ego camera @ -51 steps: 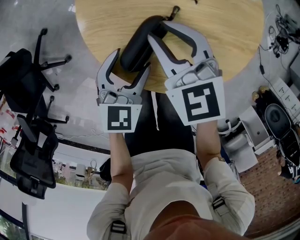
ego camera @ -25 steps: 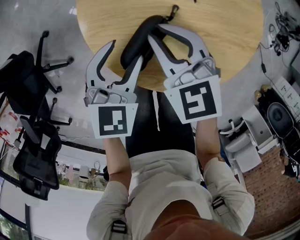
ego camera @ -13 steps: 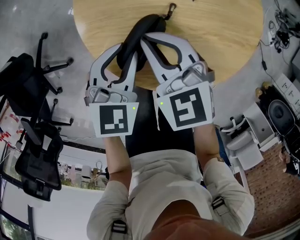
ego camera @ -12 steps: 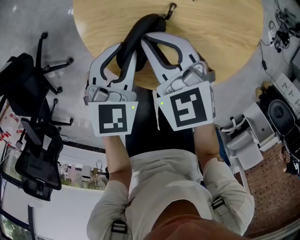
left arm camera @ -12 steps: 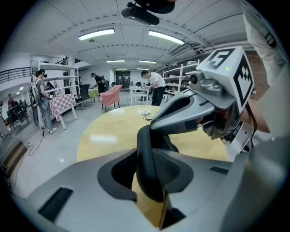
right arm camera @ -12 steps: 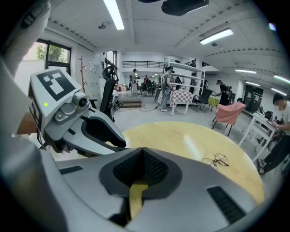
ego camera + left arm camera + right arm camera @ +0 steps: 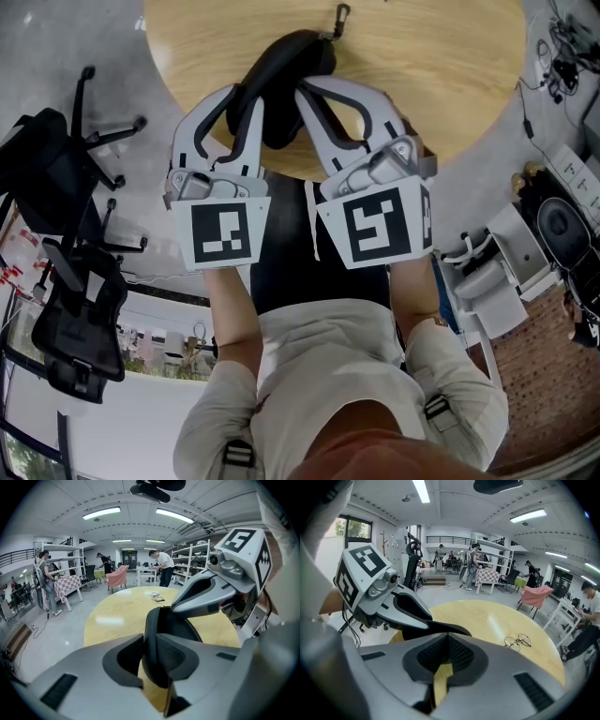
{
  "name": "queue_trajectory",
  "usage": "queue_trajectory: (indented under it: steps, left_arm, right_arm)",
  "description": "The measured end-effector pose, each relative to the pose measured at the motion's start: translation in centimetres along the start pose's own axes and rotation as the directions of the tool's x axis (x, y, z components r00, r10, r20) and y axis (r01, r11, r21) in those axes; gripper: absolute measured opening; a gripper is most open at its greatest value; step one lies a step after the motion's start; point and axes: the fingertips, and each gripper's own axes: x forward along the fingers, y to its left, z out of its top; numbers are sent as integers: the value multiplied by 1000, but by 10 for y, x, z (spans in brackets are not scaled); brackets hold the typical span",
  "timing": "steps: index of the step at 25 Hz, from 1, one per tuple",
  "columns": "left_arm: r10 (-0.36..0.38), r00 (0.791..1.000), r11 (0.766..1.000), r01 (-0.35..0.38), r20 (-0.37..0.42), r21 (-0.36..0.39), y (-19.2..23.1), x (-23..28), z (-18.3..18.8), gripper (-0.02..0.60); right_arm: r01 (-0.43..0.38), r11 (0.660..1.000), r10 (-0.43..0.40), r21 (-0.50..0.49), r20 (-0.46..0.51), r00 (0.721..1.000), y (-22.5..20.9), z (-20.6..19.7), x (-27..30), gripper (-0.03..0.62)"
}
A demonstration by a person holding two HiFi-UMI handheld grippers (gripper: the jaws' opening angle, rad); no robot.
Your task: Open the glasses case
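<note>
- Left gripper (image 7: 246, 98) is clamped on the one black glasses case (image 7: 291, 56); its jaws have just been closing, and in the left gripper view I see both pads pressed on the case's edge from either side.
- Right gripper (image 7: 307, 86) has its jaws brought together, pad against pad. The tips sit against the case just beside the left gripper's hold. I cannot tell whether they nip any of the shell.
- That makes two grippers in play, side by side over the near edge of the tabletop (image 7: 441, 56), each with one marker cube facing my head camera.
- I count one case. It lies at the near edge of the round wooden tabletop and slants away toward its middle. A small clip (image 7: 339, 16) hangs off the far end.
- One pair of wire-rimmed spectacles (image 7: 518, 642) lies on the tabletop, well apart from the case, toward the far edge.
- Two black office chairs (image 7: 42, 159) (image 7: 70, 323) stand on the floor off the tabletop's left side.
</note>
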Motion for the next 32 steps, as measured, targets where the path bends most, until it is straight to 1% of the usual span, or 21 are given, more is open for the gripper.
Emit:
queue_trajectory:
  steps: [8, 12, 17, 21, 25, 32]
  left_arm:
    - [49, 999, 996, -49, -2, -69, 12, 1, -5, 86]
    - [60, 998, 996, -59, 6, -72, 16, 2, -4, 83]
    - [97, 995, 993, -97, -1, -72, 21, 3, -6, 78]
    - [123, 992, 990, -123, -6, -74, 25, 6, -7, 72]
    - [133, 991, 988, -133, -4, -78, 27, 7, -8, 71]
    - [152, 988, 983, -152, -9, -103, 32, 11, -10, 67]
  right_arm:
    - [20, 1000, -20, -1, -20, 1000, 1, -8, -4, 18]
    - [48, 999, -47, 11, -22, 999, 0, -10, -7, 18]
    - [54, 999, -54, -2, -36, 998, 1, -17, -10, 18]
    - [72, 997, -71, 17, -44, 996, -1, -23, -12, 18]
    - [68, 998, -67, 19, -47, 997, 0, -27, -14, 18]
    - [74, 995, -70, 67, -49, 996, -1, -34, -15, 18]
